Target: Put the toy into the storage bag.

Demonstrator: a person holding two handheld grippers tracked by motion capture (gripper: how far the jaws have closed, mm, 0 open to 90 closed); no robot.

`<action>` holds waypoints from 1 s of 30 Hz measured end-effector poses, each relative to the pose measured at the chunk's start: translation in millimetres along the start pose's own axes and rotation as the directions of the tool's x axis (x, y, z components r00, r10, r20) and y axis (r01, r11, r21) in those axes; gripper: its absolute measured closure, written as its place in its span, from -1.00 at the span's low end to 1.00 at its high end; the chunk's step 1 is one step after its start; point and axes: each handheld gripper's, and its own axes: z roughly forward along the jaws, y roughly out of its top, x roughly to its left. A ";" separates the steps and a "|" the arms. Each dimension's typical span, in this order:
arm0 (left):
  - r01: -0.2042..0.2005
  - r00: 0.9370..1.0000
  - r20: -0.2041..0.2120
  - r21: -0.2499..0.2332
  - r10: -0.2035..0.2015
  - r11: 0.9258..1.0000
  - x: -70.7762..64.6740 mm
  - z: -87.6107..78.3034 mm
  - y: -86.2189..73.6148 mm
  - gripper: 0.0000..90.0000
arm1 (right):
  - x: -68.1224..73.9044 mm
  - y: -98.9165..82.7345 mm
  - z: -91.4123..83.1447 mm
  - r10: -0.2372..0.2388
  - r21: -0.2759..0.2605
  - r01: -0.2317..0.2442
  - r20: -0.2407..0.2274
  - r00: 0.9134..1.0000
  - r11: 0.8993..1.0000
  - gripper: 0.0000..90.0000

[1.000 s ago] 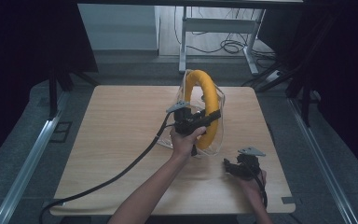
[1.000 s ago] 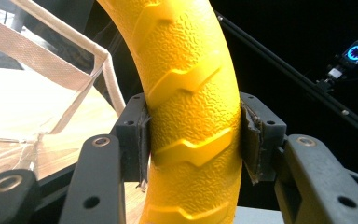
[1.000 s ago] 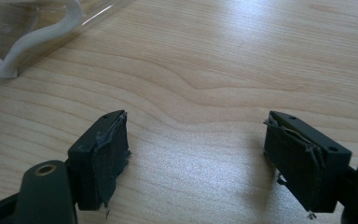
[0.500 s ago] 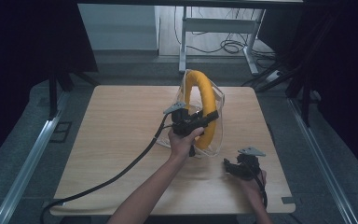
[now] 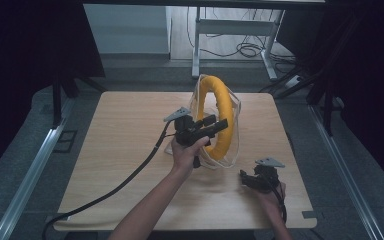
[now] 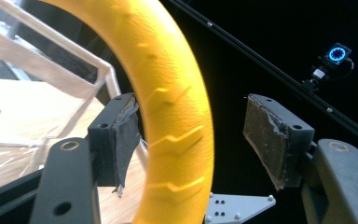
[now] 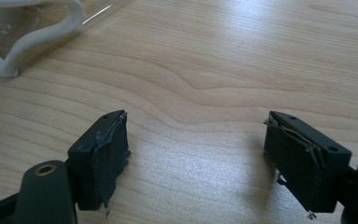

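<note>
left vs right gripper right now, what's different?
The left gripper is up at the yellow ring, which stands between its jaws as they have just been opening, one pad beside it and the other clear; the right gripper has nothing between its jaws. The left is raised off the table; the right sits low near its front edge. Both are open.

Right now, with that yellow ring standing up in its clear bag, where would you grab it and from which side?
Probably the lower near arc of the yellow ring, coming level from the person's side. It stands on edge inside the clear bag, so its round tube fits across the jaws. The left gripper, whose jaws have just been opening, already straddles that tube, with a gap at one pad. The ring's surface looks ribbed, which should help grip.
</note>
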 end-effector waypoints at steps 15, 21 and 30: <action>-0.057 0.997 -0.045 0.022 0.058 0.998 20.0 -64.4 -1.1 -0.26 | 0.0 0.0 0.0 0.000 0.001 0.000 0.001 1.000 1.000 -0.51; -0.053 0.996 -0.071 0.042 0.056 0.998 27.3 -85.1 -5.5 -0.26 | 0.3 -0.1 0.2 0.003 -0.002 -0.003 0.002 1.000 1.000 -0.51; -0.083 0.985 -0.140 0.106 0.097 0.991 37.3 -111.1 -18.6 -0.26 | 0.2 0.1 0.0 0.002 0.000 -0.002 0.003 1.000 1.000 -0.51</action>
